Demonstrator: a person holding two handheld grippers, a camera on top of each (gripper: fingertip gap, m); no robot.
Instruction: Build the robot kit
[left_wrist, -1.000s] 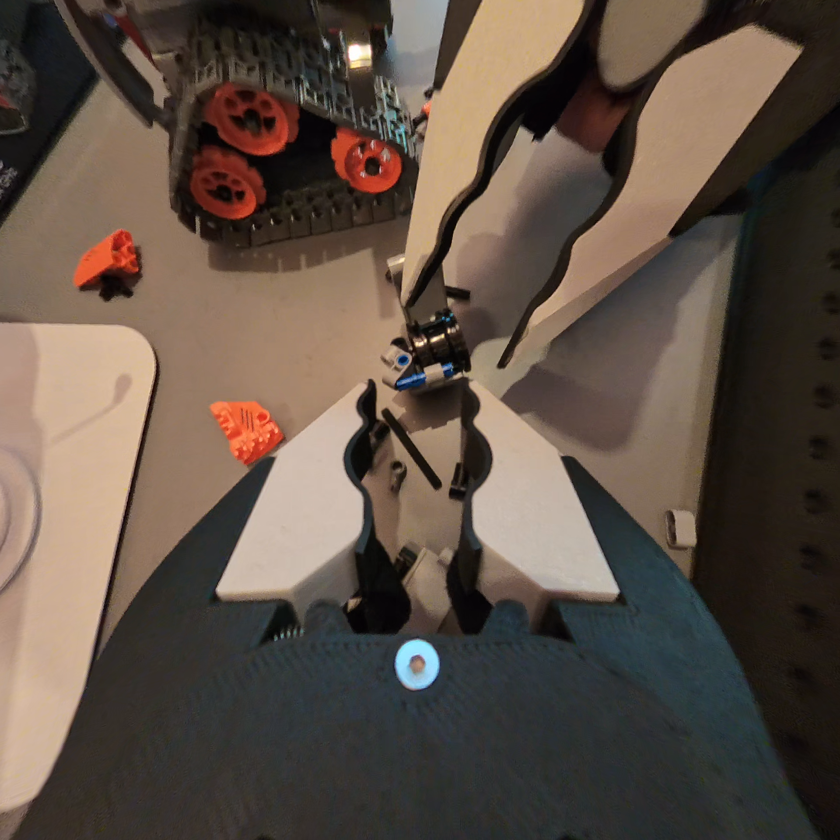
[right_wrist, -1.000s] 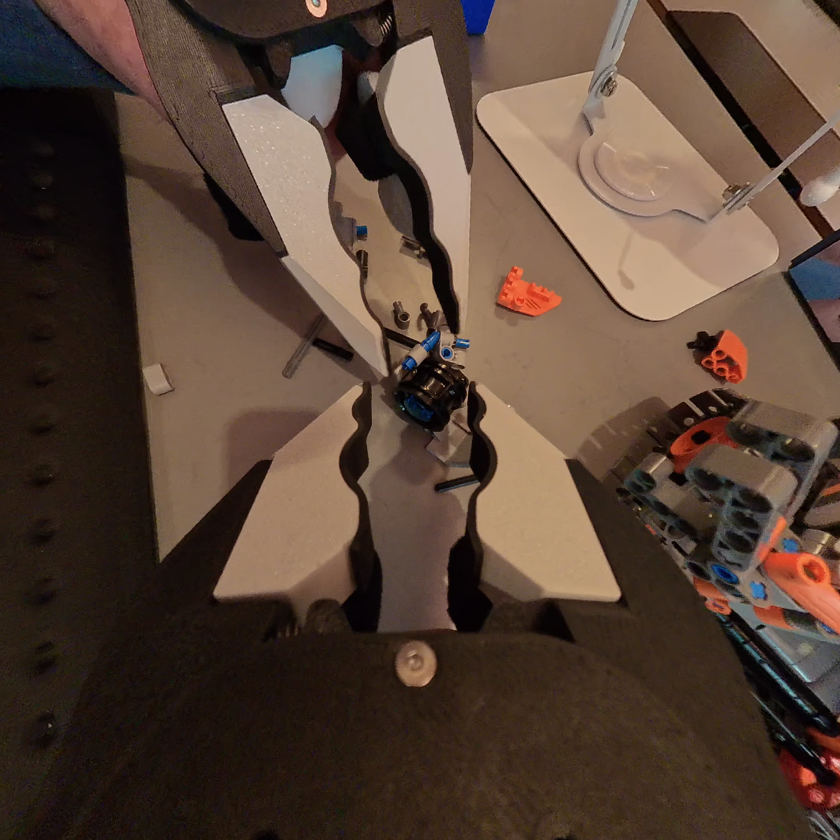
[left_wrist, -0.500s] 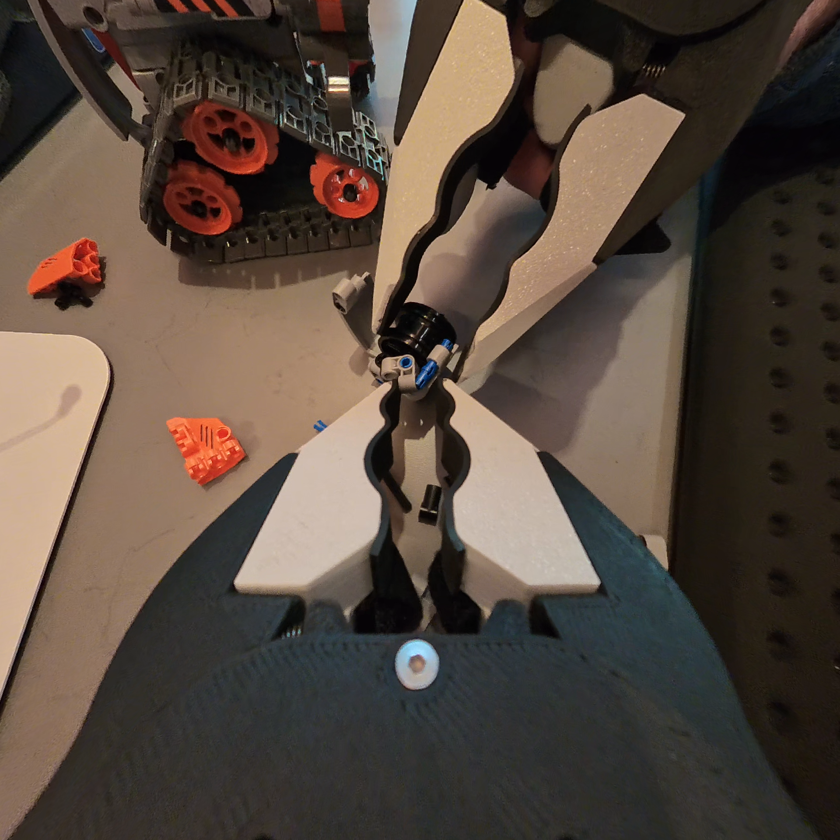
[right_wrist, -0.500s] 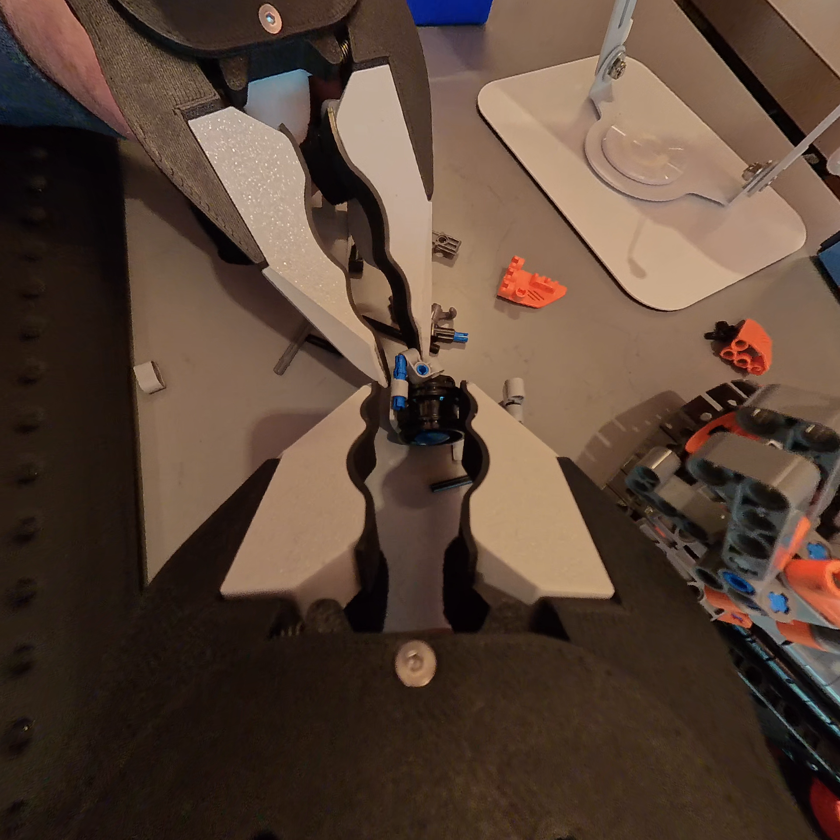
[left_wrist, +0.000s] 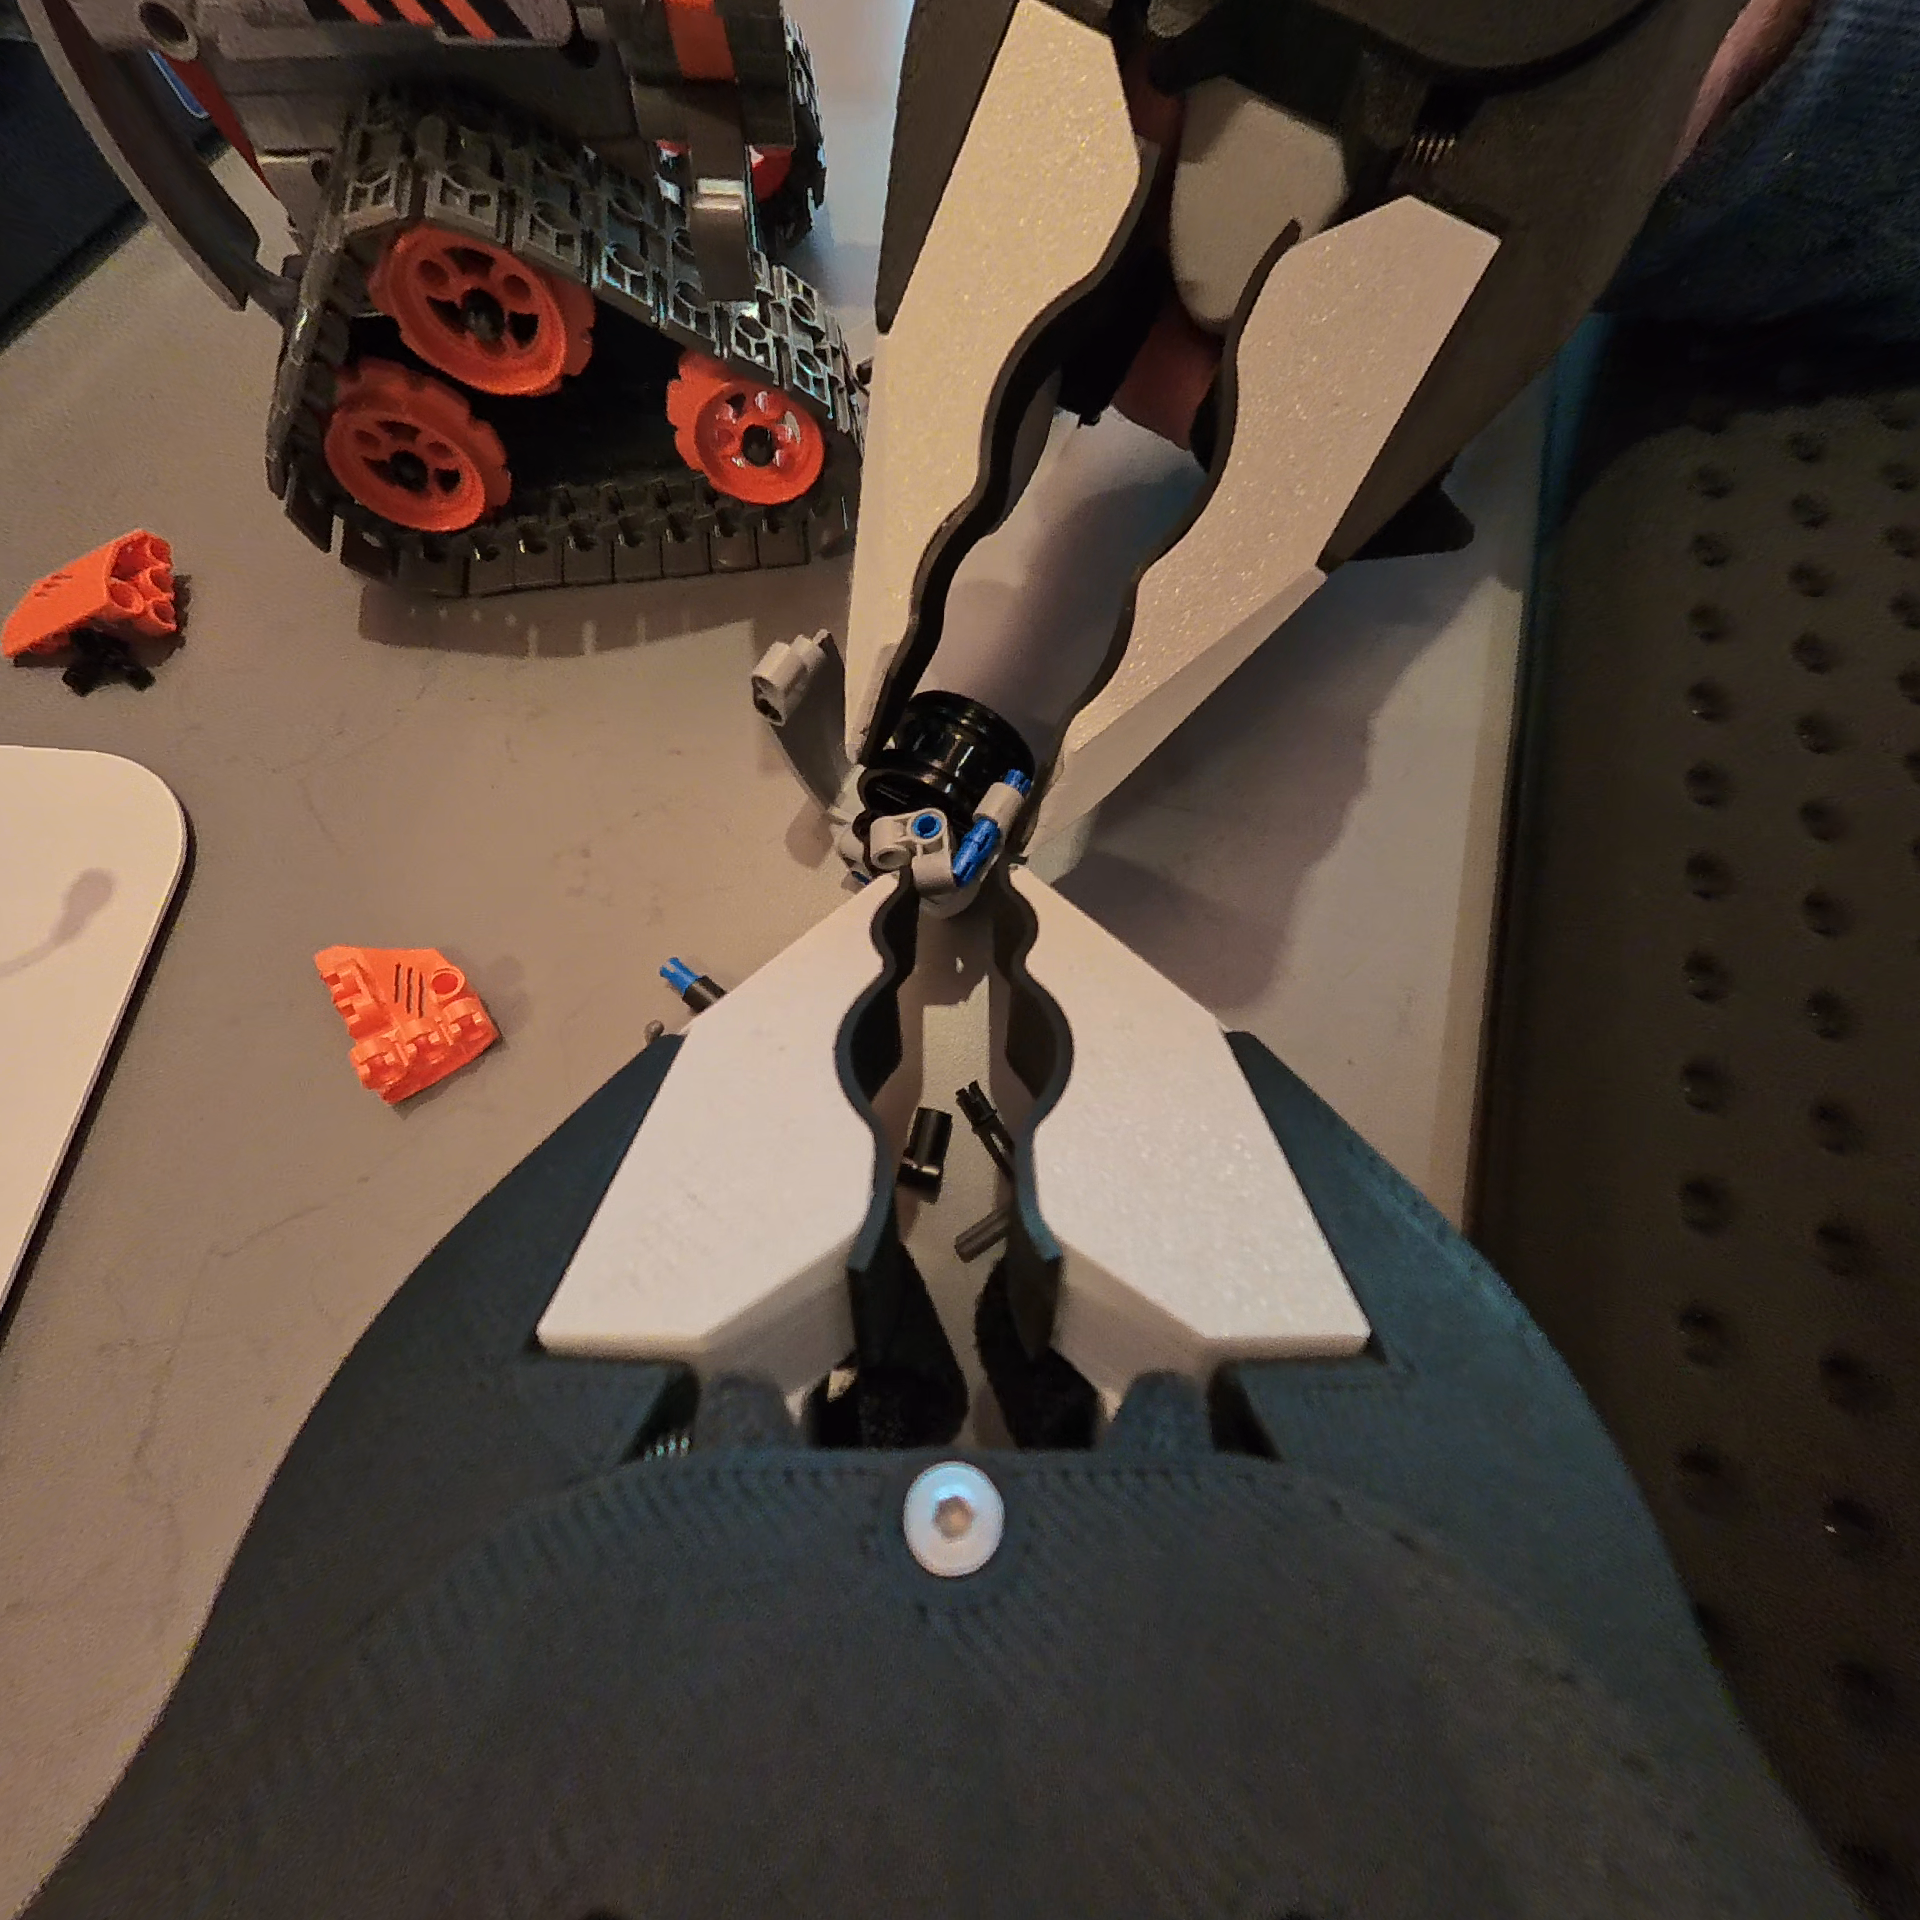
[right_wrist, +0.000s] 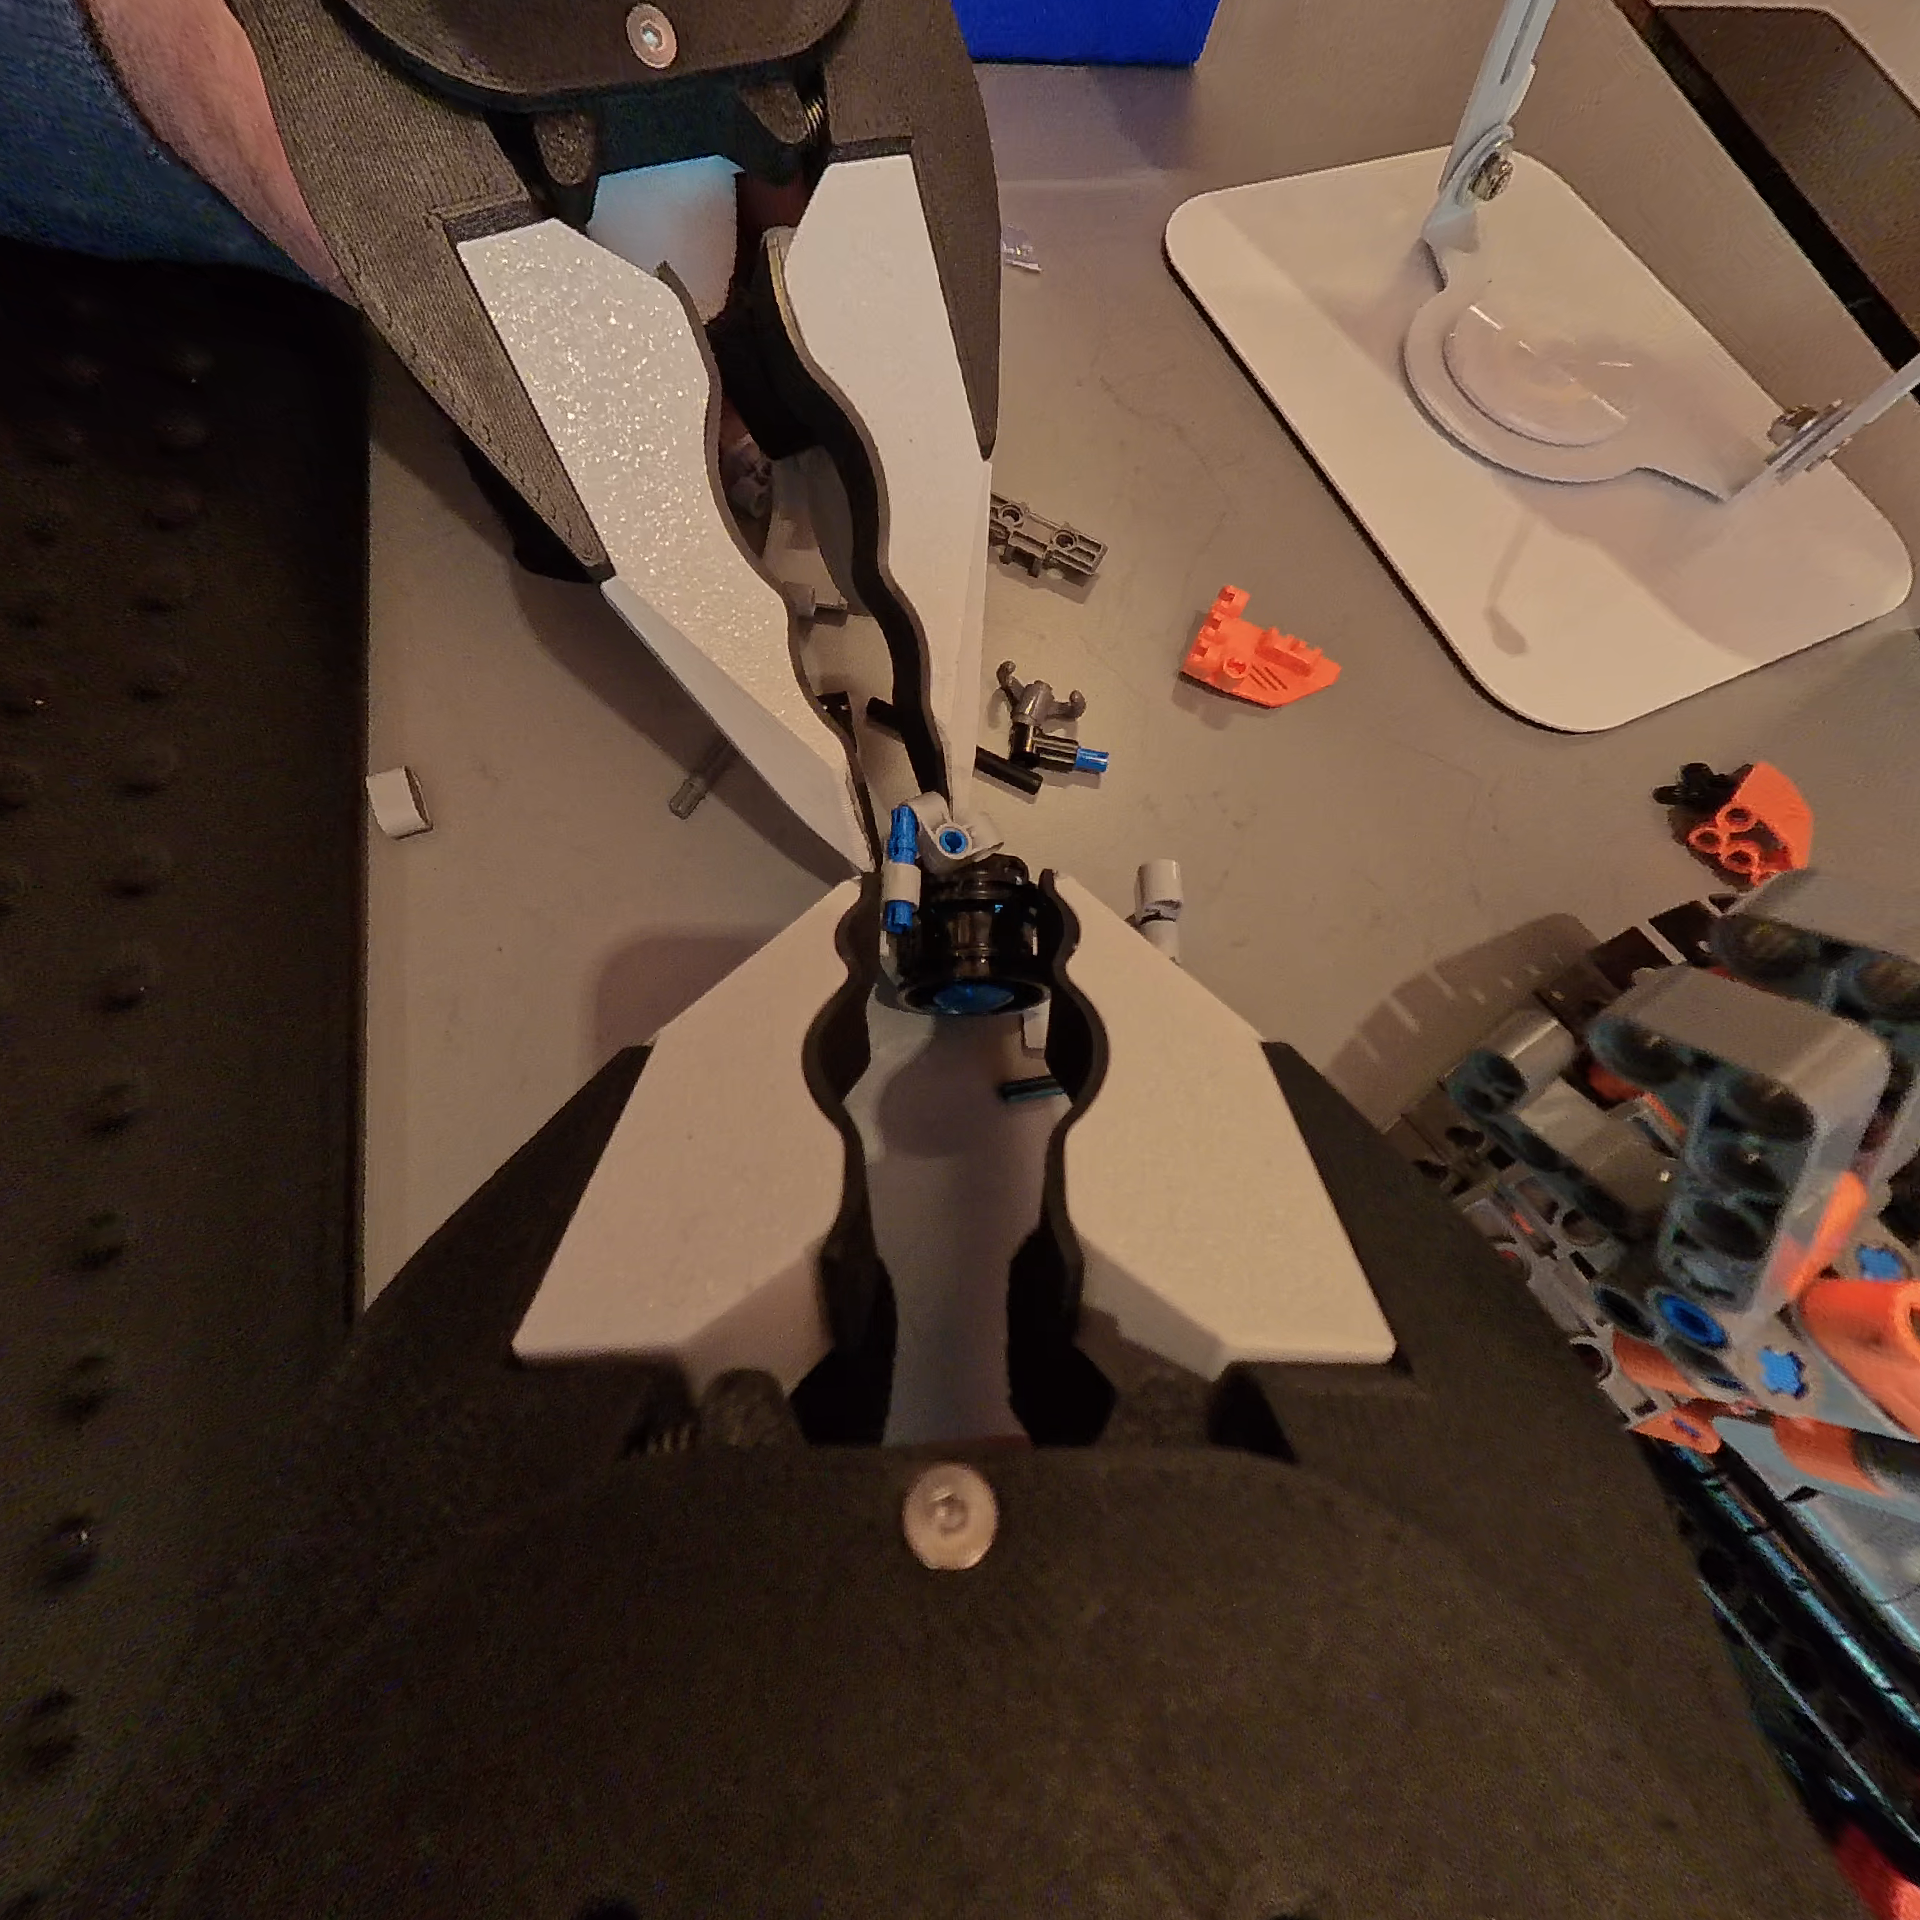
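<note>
A small black wheel (right_wrist: 966, 940) with a grey connector and blue pins (right_wrist: 951, 840) on its far end sits between my right gripper's (right_wrist: 954, 888) fingertips, which are shut on it. My left gripper (right_wrist: 914, 831) reaches in from the top, its tips pinched on the grey connector. In the left wrist view my left gripper (left_wrist: 948, 896) is nearly shut, with the grey connector (left_wrist: 914, 836) at its tips. The right gripper (left_wrist: 951, 810) comes from above and holds the black wheel (left_wrist: 940, 753). The two grippers meet tip to tip above the grey table.
A tracked model with orange wheels (left_wrist: 561, 395) stands behind and shows at the right (right_wrist: 1714, 1143). Orange pieces (left_wrist: 405, 1018) (left_wrist: 94, 597), loose pins (right_wrist: 1039, 727) and a grey link (left_wrist: 790, 675) lie on the table. A white stand base (right_wrist: 1538, 582) and a dark perforated mat (left_wrist: 1714, 935) flank the area. My two grippers' fingertips are within a few centimetres of each other.
My left gripper's jaws have narrowed onto the grey connector. The right gripper has moved forward so the wheel sits between its tips, and closed on it.
</note>
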